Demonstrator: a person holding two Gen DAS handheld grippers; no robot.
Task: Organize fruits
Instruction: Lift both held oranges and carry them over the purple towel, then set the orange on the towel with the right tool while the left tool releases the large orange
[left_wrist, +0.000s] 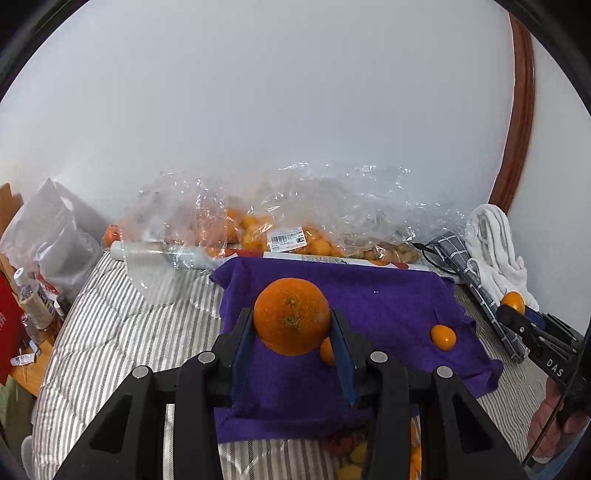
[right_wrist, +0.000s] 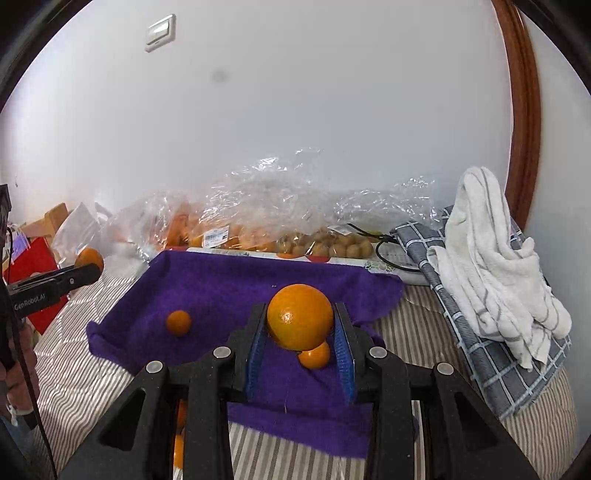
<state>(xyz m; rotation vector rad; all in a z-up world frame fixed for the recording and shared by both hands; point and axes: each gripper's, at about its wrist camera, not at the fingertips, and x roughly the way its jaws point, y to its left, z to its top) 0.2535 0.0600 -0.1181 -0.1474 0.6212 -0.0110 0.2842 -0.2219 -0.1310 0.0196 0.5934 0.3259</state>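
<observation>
Each gripper carries one orange above the purple cloth (left_wrist: 388, 314), which lies spread over a striped bedcover (left_wrist: 110, 332). The left gripper (left_wrist: 291, 325) has its fingers clamped on the larger orange (left_wrist: 291, 315), the blue pads pressing its two sides. The right gripper (right_wrist: 300, 321) has its fingers pressed in on a smaller orange (right_wrist: 300, 316) in the same way. Neither orange rests on the cloth; both look lifted clear, probably so they can be carried to their places without rolling.

Two small kumquat-like fruits already lie loose on the cloth. One (left_wrist: 443, 336) sits toward its right edge, well apart from the other (right_wrist: 314, 355), which shows just under the right gripper's orange. The cloth seems to serve as the sorting spot, soft enough to stop round fruit from wandering.

Along the far edge of the bed, against the wall, stand crumpled clear bags of fruit (left_wrist: 280, 236). The right wrist view shows one bag holding pale brown fruits (right_wrist: 340, 245) and a white towel (right_wrist: 495, 266) heaped on a grey checked cloth (right_wrist: 480, 350) at the right edge. The left wrist view alone shows a white plastic bag (left_wrist: 48, 236) and bottles (left_wrist: 33, 295) at the left edge.
</observation>
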